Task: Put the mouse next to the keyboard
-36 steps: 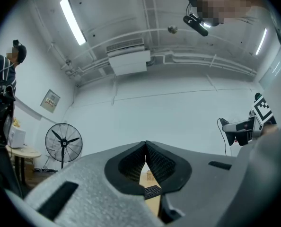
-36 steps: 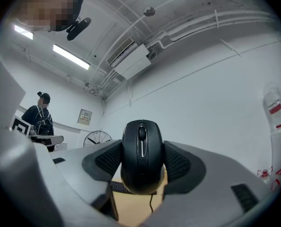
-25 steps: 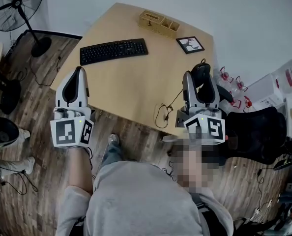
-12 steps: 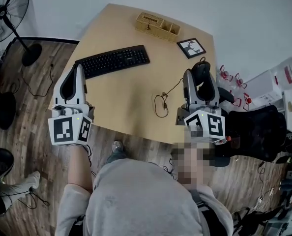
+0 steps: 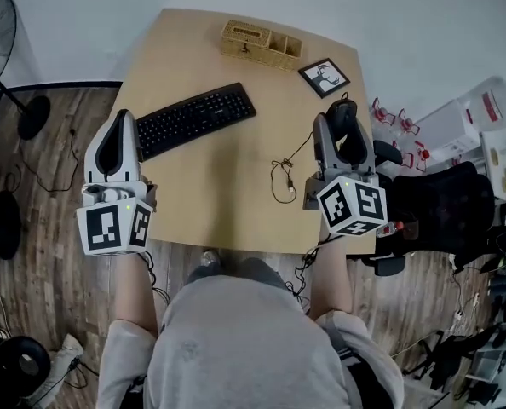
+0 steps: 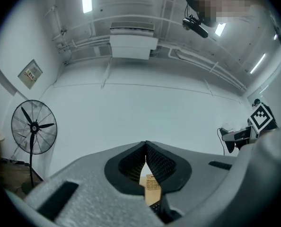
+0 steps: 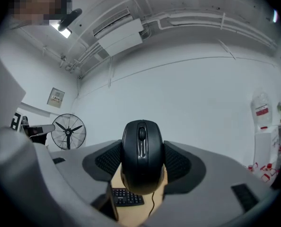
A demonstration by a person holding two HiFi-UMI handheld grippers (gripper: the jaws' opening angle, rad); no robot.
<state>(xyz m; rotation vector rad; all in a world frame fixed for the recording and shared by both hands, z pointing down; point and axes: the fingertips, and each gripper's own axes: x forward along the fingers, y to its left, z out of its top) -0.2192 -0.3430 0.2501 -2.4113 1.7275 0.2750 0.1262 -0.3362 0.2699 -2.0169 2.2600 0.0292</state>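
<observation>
A black wired mouse (image 7: 141, 155) is clamped between the jaws of my right gripper (image 7: 141, 162), held above the table's right edge; in the head view the mouse (image 5: 342, 119) shows at the tip of the right gripper (image 5: 343, 135). Its cable (image 5: 284, 174) trails in a loop over the tabletop. The black keyboard (image 5: 193, 118) lies slanted on the wooden table (image 5: 227, 203), left of centre. My left gripper (image 5: 117, 143) hovers at the table's left edge beside the keyboard's near end, jaws shut with nothing between them (image 6: 145, 162).
A wicker organiser (image 5: 258, 44) and a small framed picture (image 5: 324, 76) stand at the table's far side. A floor fan (image 5: 6, 41) is at the left, a black chair (image 5: 453, 220) and boxes at the right.
The view has shifted, so the table now sits further left and nearer. Both grippers keep their hold and pose; the left one now sits closer to the keyboard's end.
</observation>
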